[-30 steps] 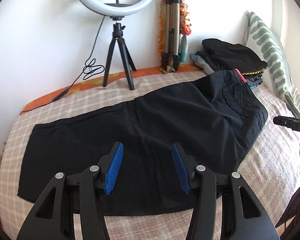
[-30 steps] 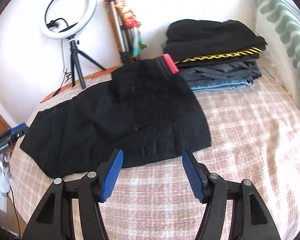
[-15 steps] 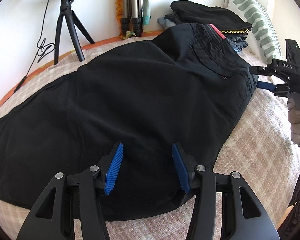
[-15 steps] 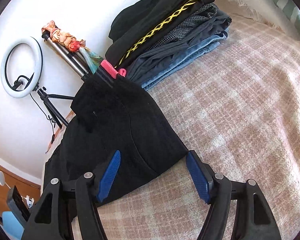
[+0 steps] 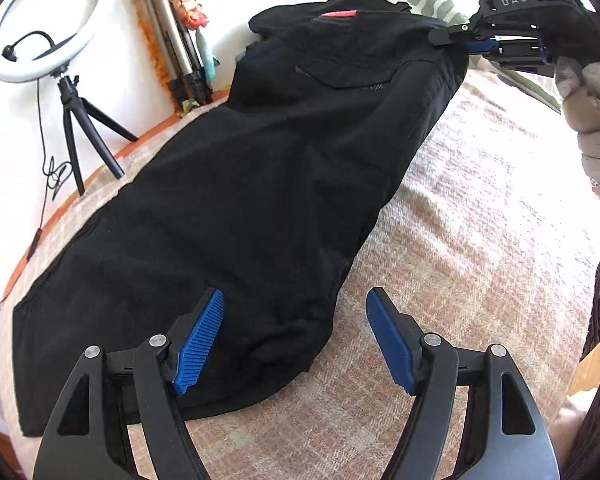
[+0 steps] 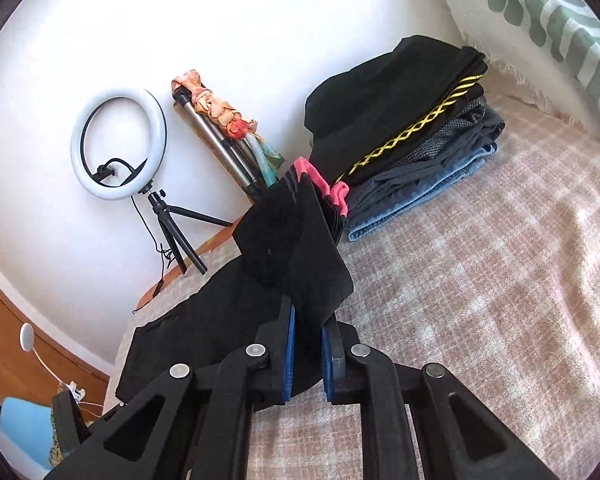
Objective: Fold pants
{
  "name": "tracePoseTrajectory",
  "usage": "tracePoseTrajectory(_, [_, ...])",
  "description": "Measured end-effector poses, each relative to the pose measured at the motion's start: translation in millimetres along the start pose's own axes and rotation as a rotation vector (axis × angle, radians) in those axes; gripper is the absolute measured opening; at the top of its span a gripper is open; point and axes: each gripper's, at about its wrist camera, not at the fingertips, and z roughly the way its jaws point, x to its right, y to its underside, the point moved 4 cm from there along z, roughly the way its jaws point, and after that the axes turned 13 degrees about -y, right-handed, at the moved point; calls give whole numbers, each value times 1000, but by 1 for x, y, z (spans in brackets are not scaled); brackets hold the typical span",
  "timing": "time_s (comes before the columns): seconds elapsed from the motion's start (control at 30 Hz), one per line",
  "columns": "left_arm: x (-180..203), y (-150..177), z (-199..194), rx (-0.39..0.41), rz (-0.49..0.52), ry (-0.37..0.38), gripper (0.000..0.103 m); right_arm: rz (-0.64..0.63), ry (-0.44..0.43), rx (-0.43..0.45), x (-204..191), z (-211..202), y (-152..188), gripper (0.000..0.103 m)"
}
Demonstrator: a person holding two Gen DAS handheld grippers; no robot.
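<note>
Black pants (image 5: 236, 208) lie lengthwise on a checked bedspread (image 5: 480, 248), legs folded onto each other, waistband with a pink label (image 5: 336, 14) at the far end. My left gripper (image 5: 296, 344) is open, straddling the pants' near edge close to the crotch. My right gripper (image 6: 306, 356) is shut on the waist corner of the pants (image 6: 296, 264) and lifts it off the bed; it also shows in the left wrist view (image 5: 472, 40), at the top right.
A stack of folded clothes (image 6: 412, 160) sits at the far side of the bed. A ring light on a tripod (image 6: 120, 144) and a folded tripod (image 6: 228, 152) stand by the wall. A green patterned pillow (image 6: 540, 12) lies at the right.
My right gripper has closed on the waist corner and raised it. My left gripper has opened wider and shifted to the pants' near edge.
</note>
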Motion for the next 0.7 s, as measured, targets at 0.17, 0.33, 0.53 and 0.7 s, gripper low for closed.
tracePoseTrajectory(0.17, [-11,7,1,-35,-72,32,74,82,95,-100,43,24,22,9])
tracePoseTrajectory(0.33, [-41,-6,-16,2,-191,18,74,75,65,-86,46,22,22,13])
tracePoseTrajectory(0.53, [-62,-65,1,40,-236,-109,74,201,60,-83,61,24,36,41])
tracePoseTrajectory(0.7, [-56,-107,51,25,-240,-166,74,214,42,-59,59,22,49,45])
